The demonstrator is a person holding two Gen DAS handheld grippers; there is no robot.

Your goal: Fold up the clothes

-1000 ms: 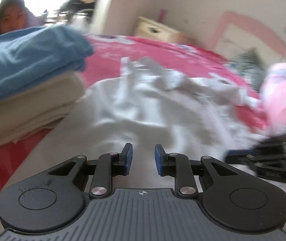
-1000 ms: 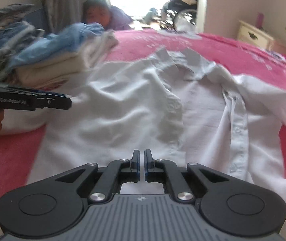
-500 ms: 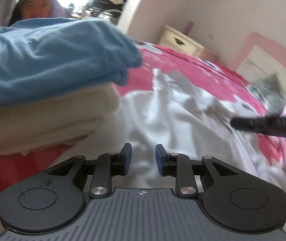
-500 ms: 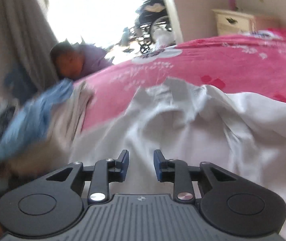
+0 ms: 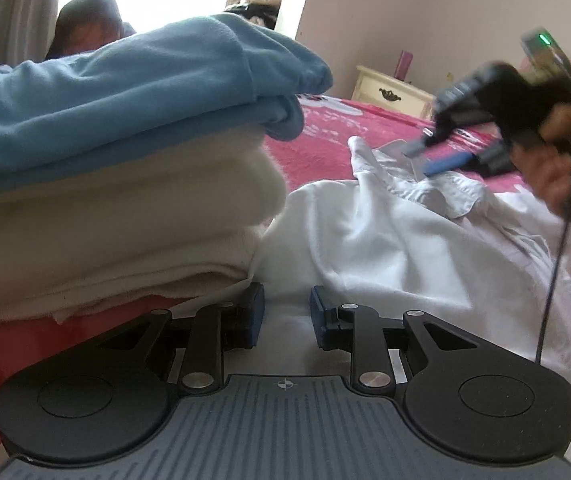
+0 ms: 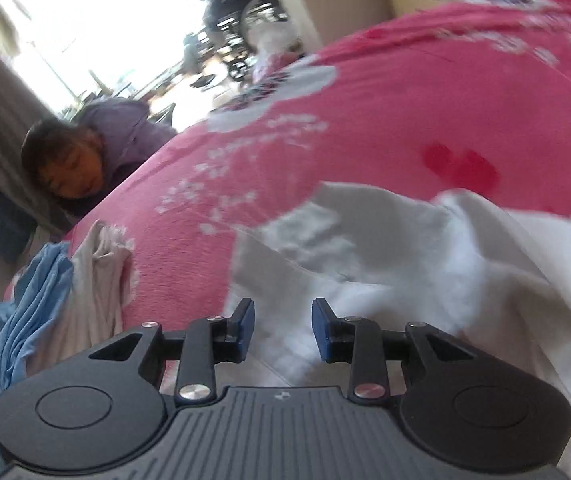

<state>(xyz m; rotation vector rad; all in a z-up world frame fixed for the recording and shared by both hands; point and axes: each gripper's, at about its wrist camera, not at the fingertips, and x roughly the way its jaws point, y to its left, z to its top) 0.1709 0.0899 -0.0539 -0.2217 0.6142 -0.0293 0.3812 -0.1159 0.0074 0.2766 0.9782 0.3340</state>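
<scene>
Blue fleece (image 5: 125, 92) sits folded on a cream blanket (image 5: 117, 224) at far left of the left wrist view, stack already done by the look of it; its near corner lies just beside the left gripper (image 5: 283, 312); that gripper's jaws stand narrowly apart, nothing between the pads, only the white shirt (image 5: 365, 248) under and ahead of them; shirt lies spread on the pink bedspread (image 5: 325, 148), its long axis running away from the left gripper toward the collar (image 5: 425, 176) at upper right; right gripper (image 5: 429, 156) hangs over that collar in a hand (image 5: 553, 168), blurred.

Right wrist view: same stack at lower left, person beyond the bed edge (image 6: 77, 164), then bedspread, then the collar end of the shirt ahead and right of the jaws; right gripper's jaws are opening, nothing between them, cloth looks just below them, contact unclear.

Judgement: right hand is nearer the collar end, left nearer the shirt's near edge by the stack; the next pinch likely turns on the collar lying just forward-right of the right jaws.
</scene>
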